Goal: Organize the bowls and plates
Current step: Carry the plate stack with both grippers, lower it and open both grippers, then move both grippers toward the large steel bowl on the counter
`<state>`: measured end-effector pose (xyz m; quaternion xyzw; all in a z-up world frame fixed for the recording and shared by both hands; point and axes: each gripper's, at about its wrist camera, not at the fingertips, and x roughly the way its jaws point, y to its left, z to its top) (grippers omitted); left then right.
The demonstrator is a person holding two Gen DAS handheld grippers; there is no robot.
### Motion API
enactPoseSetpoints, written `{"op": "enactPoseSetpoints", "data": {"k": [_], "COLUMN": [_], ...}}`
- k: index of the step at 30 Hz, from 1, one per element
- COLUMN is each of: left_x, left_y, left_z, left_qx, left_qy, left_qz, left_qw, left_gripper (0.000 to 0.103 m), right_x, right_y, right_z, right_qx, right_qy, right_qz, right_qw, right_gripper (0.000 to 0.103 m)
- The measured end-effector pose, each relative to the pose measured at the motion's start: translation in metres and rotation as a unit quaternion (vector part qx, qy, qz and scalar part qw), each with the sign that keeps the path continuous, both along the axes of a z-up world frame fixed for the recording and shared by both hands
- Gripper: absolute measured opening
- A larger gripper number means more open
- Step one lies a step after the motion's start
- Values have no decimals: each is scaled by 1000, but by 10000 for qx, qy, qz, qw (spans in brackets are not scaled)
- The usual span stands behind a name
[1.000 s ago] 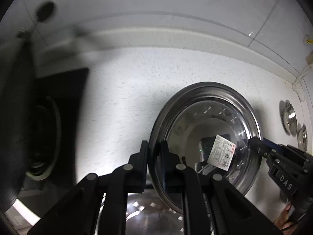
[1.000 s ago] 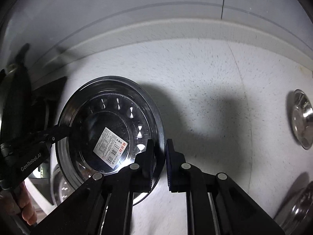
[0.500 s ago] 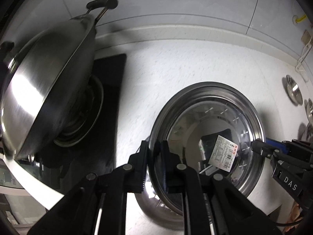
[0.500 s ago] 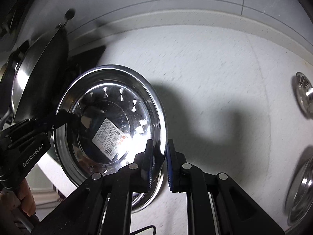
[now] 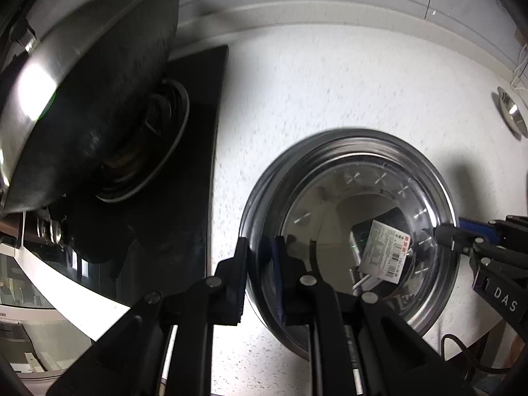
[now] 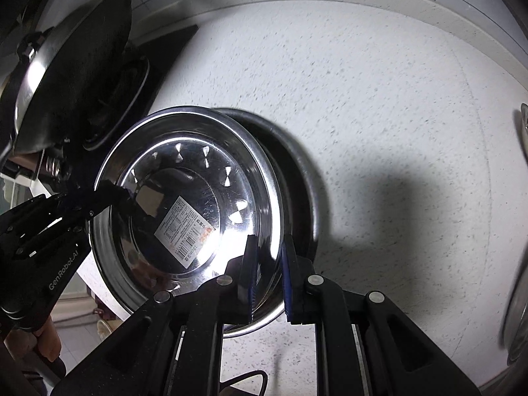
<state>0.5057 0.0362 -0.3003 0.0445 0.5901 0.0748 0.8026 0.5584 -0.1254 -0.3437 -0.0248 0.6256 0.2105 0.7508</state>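
Item: steel plate (image 5: pixel 359 178), barcode sticker (image 5: pixel 384 252) inside, held tilted above the counter (image 5: pixel 330 82) near its front edge. Your left gripper (image 5: pixel 260 274) straddles its rim, jaws opening; your right gripper (image 6: pixel 269 272) clenches the opposite rim. Beyond: stove (image 5: pixel 198 165), wok (image 5: pixel 82 99).

tilted steel plate (image 6: pixel 198 198) over another

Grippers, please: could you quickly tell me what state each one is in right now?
Left gripper: jaws opening, with the rim of the steel bowl between them.
Right gripper: shut on the opposite rim of the same bowl.
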Motion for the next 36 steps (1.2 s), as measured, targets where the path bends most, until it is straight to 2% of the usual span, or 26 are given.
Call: {"op": "enactPoseSetpoints", "data": {"k": [4,7,16,17,18,19,21,22,23,26,30,36], "left_x": [1,2,5,3,2,2,1,1,1,5,15,28], "left_y": [3,-2,-14,-15,-15,-13,-20,-26,-33,-58,-99,-187], "left_z": [-19,-21,-16,-13,-11,-10,0,6,14,32,47,59], "left_qx": [-30,210,538,626,728,781,879,933,989,909,754,602], "left_qy": [248,174,48,-22,-84,-128,-272,-382,-513,-735,-877,-989], "left_qz": [70,9,66,65,54,40,-31,-84,-161,-428,-834,-1787], "left_qw": [9997,9996,9985,9980,9973,9969,9958,9949,9936,9922,9898,9771], "left_gripper": [14,14,12,12,12,13,13,13,13,13,13,14], "right_x": [0,4,-7,-9,-10,-11,-14,-16,-18,-18,-15,-16], "right_y": [4,12,19,18,17,15,11,9,2,-26,-90,-207], "right_z": [-3,-3,-15,-15,-13,-10,-1,5,14,31,48,62], "right_qx": [-97,-144,-229,-210,-110,-13,-50,-159,-299,-455,-515,-686], "right_qy": [-85,-140,-71,-54,-42,-43,-199,-361,-622,-948,-1085,-1148], "right_qz": [88,160,361,348,339,326,329,331,338,104,-529,-1714], "right_qw": [9999,9997,9991,9992,9994,9995,9992,9987,9970,9944,9913,9761], "right_gripper": [12,11,13,19,30,38,76,78,78,78,80,86]}}
